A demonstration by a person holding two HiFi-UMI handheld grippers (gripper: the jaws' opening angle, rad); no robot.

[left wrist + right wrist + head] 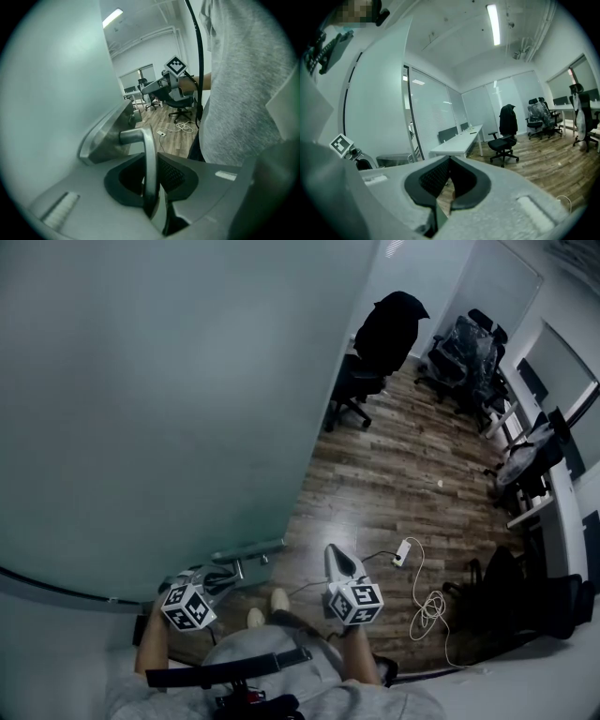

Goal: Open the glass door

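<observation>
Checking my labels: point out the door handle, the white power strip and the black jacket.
door handle (149, 159), left gripper view, lever's straight part.
white power strip (403, 552), head view, its middle.
black jacket (389, 329), head view, its back.

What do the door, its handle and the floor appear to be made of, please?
Door: frosted glass, seemingly; it is pale, milky and smooth, and nothing shows through it.
Handle: metal, probably brushed steel; it is grey with soft, streaked highlights.
Floor: wood or wood-look laminate; brown grained planks with a matt sheen.
</observation>
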